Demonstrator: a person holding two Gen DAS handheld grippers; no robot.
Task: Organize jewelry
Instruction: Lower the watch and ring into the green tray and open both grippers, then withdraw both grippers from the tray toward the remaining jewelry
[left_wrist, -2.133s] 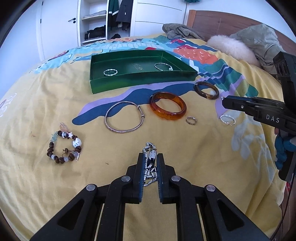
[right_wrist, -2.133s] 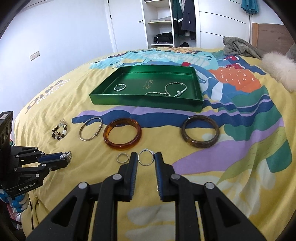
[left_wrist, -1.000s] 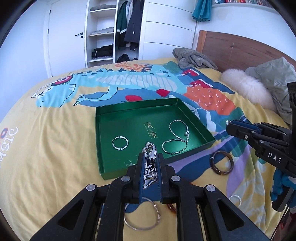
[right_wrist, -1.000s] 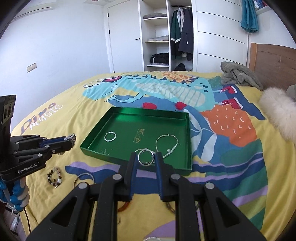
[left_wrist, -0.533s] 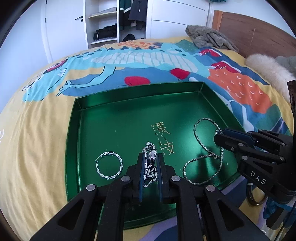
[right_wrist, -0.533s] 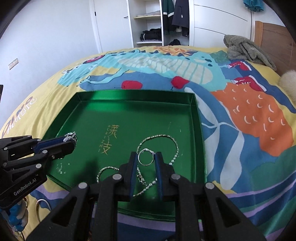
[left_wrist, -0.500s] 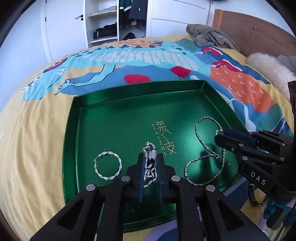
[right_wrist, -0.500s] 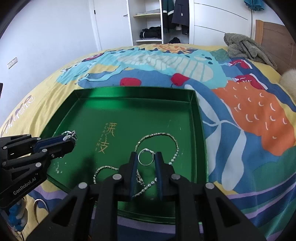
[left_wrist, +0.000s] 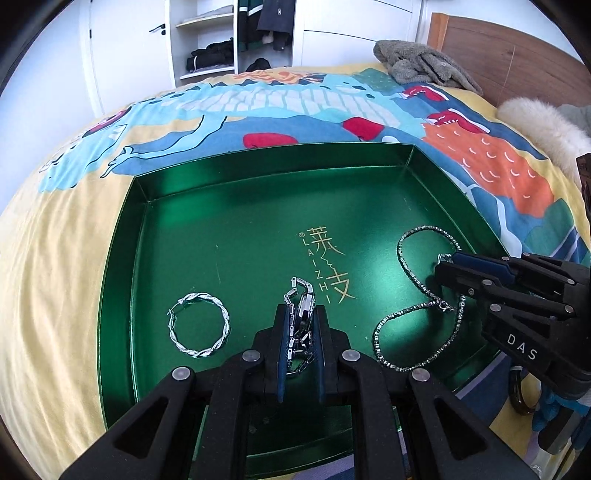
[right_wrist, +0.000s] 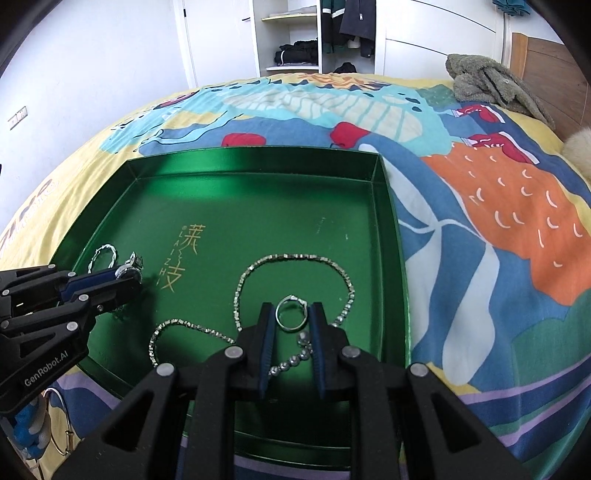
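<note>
Placing step: the left gripper (left_wrist: 300, 323) pinches a link bracelet (left_wrist: 300, 314) and the right gripper (right_wrist: 291, 314) a ring (right_wrist: 291, 313), over the green tray (right_wrist: 388, 206). Next, both release; the necklace (right_wrist: 258, 266) lies at the ring's 12 o'clock.

tray (left_wrist: 122, 236): glossy green, gold lettering
bedspread (right_wrist: 498, 206): yellow with blue, orange, red cartoon print
twisted hoop (left_wrist: 198, 329): silver
chain necklace (right_wrist: 295, 258): silver
ring (right_wrist: 291, 313): silver
headboard (left_wrist: 517, 62): brown wood
</note>
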